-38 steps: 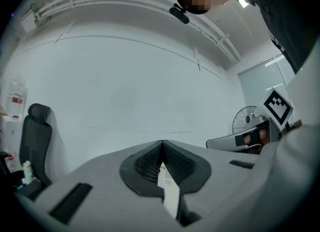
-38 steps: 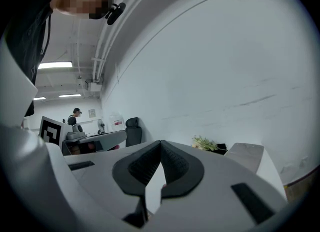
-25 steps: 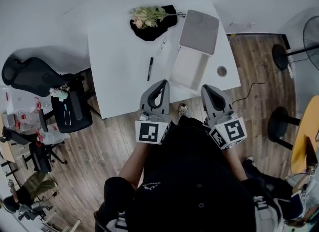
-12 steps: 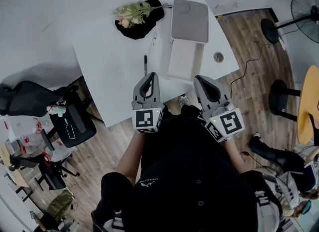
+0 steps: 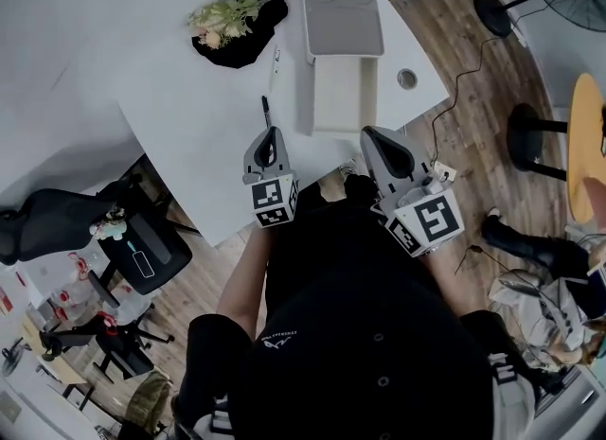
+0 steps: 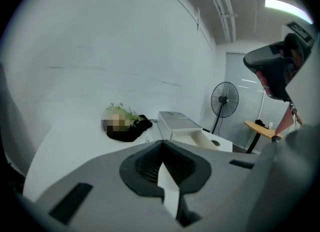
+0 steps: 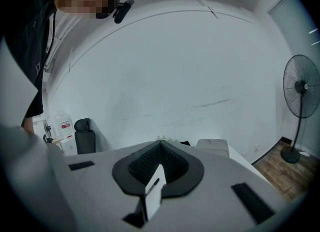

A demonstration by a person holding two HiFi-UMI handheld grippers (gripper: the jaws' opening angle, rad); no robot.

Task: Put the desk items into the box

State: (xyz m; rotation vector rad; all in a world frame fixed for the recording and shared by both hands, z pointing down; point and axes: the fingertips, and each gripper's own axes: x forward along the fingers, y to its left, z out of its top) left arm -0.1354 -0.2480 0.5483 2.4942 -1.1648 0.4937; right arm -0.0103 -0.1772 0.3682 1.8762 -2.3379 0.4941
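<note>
Evidently unstarted: left gripper (image 5: 269, 135) and right gripper (image 5: 373, 135) hung near the box (image 5: 343, 97), fingers closed, empty; the left needed opening squarely across the pen (image 5: 266, 109) beside it.

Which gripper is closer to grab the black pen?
Left. The left gripper sits right in front of the black pen. The right gripper is over by the box, farther from it.

The desk (image 5: 180, 116) is white. The box (image 5: 343, 97) is cream, its lid (image 5: 343, 17) pale grey; left of the box lie a black pen (image 5: 265, 109) and a black cloth (image 5: 241, 50) bearing pale green and pink flowers (image 5: 222, 17). The left gripper (image 5: 268, 132) and right gripper (image 5: 371, 133) are grey, their cubes (image 5: 272, 203) marked in black-and-white squares.
</note>
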